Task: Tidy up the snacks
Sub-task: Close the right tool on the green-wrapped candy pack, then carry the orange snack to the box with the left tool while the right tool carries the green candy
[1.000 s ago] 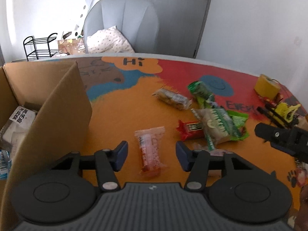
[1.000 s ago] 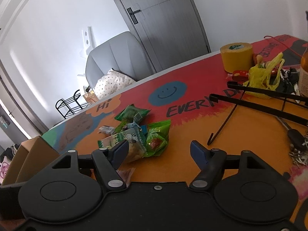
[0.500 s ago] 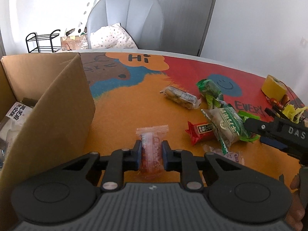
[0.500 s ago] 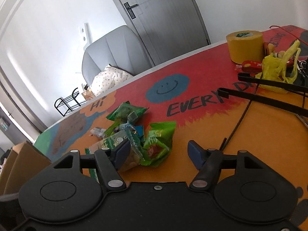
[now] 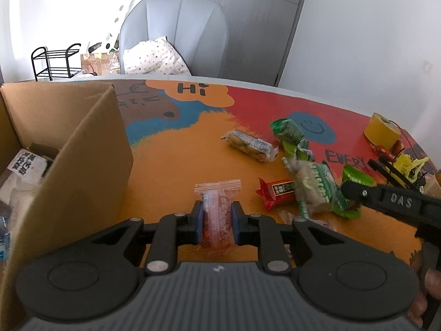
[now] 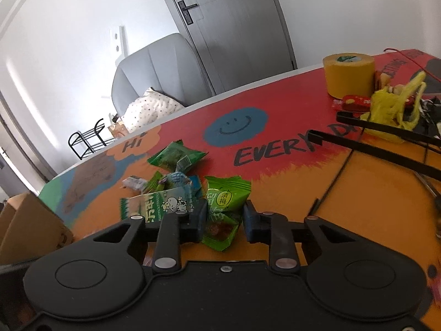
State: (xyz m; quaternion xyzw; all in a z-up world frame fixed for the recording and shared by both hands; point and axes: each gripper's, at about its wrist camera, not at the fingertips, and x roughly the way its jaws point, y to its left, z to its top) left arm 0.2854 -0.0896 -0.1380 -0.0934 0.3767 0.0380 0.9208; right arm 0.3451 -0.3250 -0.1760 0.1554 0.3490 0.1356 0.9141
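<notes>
Gripping a pink-wrapped snack (image 5: 216, 220), the left claw (image 5: 215, 222) is pressing its blue pads (image 5: 198, 222) against both long sides of the packet, which is lying on the orange part of the desk (image 5: 171, 165), just right of the open cardboard box (image 5: 82, 165). The jaws have just been closing and are now standing nearly shut with the packet between them.

The right claw (image 6: 224, 220) is clamping a green plum snack packet (image 6: 224, 209), its pads squeezing the wrapper's lower half. These jaws have also just been closing, and the packet is sitting between them. It is lying at the near right edge of a small heap: a green-and-white milk-candy packet (image 6: 154, 207) is lying just to its left, and a dark green packet (image 6: 176, 157) is lying farther away.

In the left claw's view, a red bar (image 5: 275, 193) is lying just right of the pink snack, and a clear-wrapped biscuit bar (image 5: 250, 146) is lying farther off. A yellow tape roll (image 6: 348, 74) is standing at the far right of the desk, near a crumpled yellow bag (image 6: 391, 110) and black tongs (image 6: 372, 143).
</notes>
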